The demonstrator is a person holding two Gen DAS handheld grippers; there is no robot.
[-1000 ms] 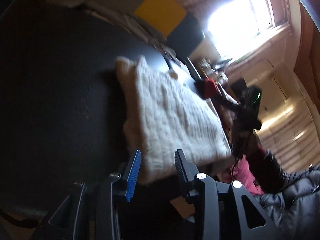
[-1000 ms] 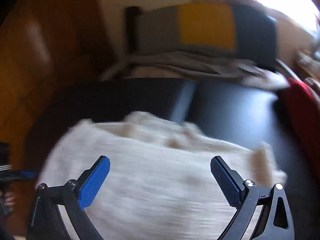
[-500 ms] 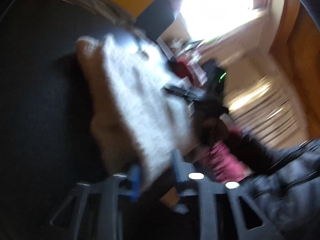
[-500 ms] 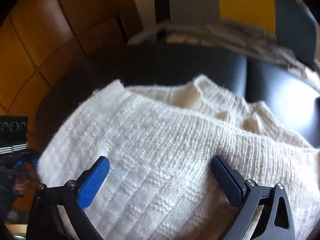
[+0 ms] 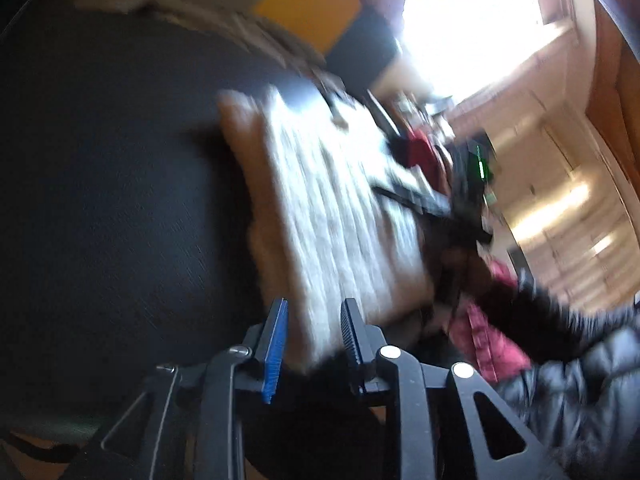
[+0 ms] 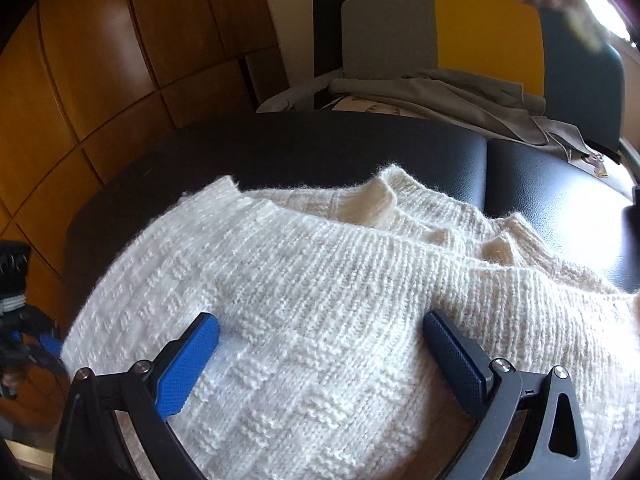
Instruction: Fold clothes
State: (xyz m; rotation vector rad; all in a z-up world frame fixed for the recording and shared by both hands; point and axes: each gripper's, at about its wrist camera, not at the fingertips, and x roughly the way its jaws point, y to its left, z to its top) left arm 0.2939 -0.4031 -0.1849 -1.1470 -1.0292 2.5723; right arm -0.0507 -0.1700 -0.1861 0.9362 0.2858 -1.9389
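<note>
Garment: your cream cable-knit sweater (image 6: 320,320) lies folded on the black table (image 6: 280,148), hem edge toward you.
Left gripper (image 5: 314,334): jaws narrowed around the near corner of the sweater; the view is blurred, so you cannot tell whether they pinch it. A second ago the gap was wider.
Right gripper (image 6: 320,360): jaws spread wide, now low over the knit and closer than a second ago, holding nothing.
Meaning: the fold looks set; you seem to be pressing or squaring it.
Background: grey cloth (image 6: 440,88) on the chair (image 6: 480,28) beyond.
</note>
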